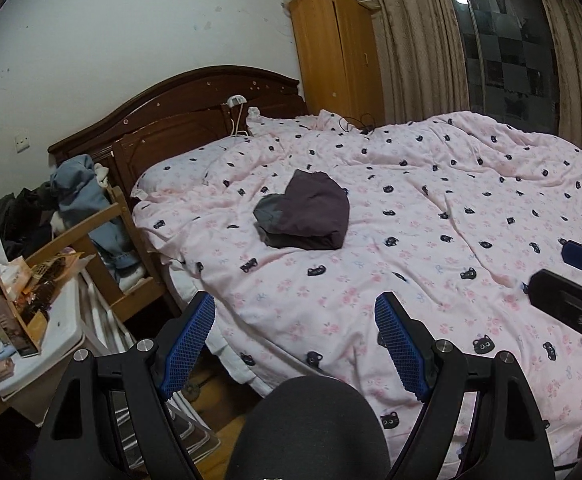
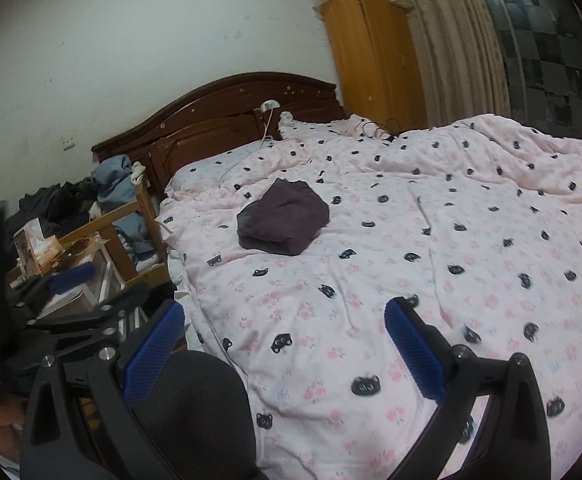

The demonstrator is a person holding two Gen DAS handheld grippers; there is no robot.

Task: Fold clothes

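A dark purple-grey garment (image 1: 305,216) lies folded into a compact bundle on the pink cat-print duvet (image 1: 431,220), toward the headboard side; it also shows in the right wrist view (image 2: 283,220). My left gripper (image 1: 295,344) is open and empty, held back near the bed's near edge, well short of the garment. My right gripper (image 2: 283,352) is open and empty, also held back over the near part of the duvet (image 2: 431,240). The right gripper shows at the right edge of the left wrist view (image 1: 571,280).
A dark wooden headboard (image 1: 179,108) stands against the white wall. A wooden rack (image 1: 103,240) draped with jeans and a cluttered white bedside unit (image 1: 51,320) stand left of the bed. A wooden wardrobe (image 1: 339,52) and curtains are behind. A black rounded object (image 1: 307,428) sits below the grippers.
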